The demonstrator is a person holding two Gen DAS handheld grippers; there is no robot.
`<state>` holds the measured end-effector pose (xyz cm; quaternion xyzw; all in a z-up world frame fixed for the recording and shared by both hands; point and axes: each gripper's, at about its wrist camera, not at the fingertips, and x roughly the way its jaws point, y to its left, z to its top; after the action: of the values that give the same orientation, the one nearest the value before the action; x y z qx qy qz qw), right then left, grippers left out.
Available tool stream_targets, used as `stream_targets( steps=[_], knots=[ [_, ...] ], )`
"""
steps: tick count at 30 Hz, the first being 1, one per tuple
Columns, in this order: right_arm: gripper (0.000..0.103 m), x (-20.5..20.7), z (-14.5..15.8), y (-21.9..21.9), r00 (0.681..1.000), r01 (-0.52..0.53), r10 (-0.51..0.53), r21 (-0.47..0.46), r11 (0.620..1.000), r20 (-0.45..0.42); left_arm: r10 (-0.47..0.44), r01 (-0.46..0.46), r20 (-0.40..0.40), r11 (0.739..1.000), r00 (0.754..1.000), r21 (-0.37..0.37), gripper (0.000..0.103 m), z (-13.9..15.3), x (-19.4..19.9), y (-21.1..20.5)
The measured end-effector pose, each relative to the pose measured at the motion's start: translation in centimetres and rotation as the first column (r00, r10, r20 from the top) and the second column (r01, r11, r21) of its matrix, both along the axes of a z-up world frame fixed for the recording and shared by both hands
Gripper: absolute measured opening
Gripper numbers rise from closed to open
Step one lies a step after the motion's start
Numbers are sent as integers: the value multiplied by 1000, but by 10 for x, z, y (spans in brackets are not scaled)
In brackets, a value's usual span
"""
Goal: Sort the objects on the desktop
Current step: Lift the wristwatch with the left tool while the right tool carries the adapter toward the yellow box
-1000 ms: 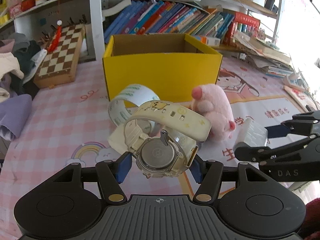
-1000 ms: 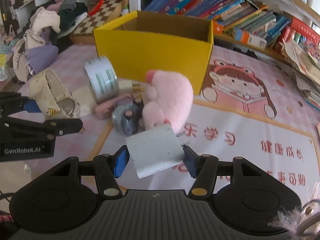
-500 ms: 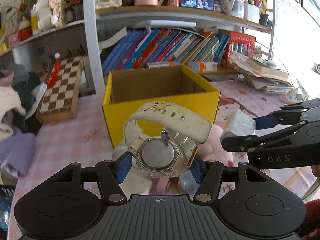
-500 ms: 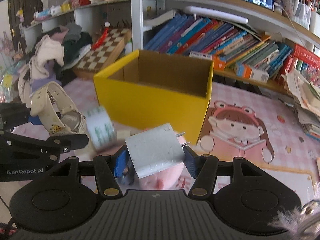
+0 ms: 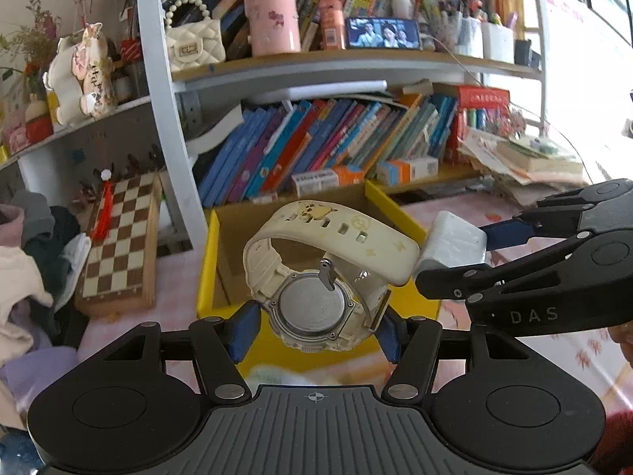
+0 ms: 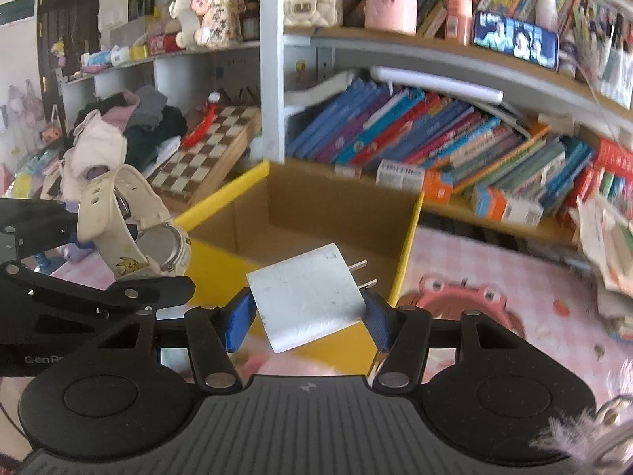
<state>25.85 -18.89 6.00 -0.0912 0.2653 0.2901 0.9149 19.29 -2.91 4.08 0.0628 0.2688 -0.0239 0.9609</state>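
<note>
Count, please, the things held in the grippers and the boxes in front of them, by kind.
Cream plastic wristwatch, in the left gripper: 1
White plug-in charger block, in the right gripper: 1
Yellow open cardboard box: 1
Total: 3

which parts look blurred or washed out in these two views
Left wrist view: the watch is sharp, the window at right is blown out, shelves bow from the fisheye. Right wrist view: the charger is crisp, the books behind are smeared.
</note>
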Motion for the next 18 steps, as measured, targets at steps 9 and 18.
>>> stream_targets(
  steps=[9,18],
  knots=[
    [56,50,4,3,999,-44,44,15,999,17,44,-44,10,999,999,23,60,10,39,7],
    [56,103,-16,19,991,-131,131,-58,990,-14,64,-55,-91,994,994,94,60,-14,79,8]
  ],
)
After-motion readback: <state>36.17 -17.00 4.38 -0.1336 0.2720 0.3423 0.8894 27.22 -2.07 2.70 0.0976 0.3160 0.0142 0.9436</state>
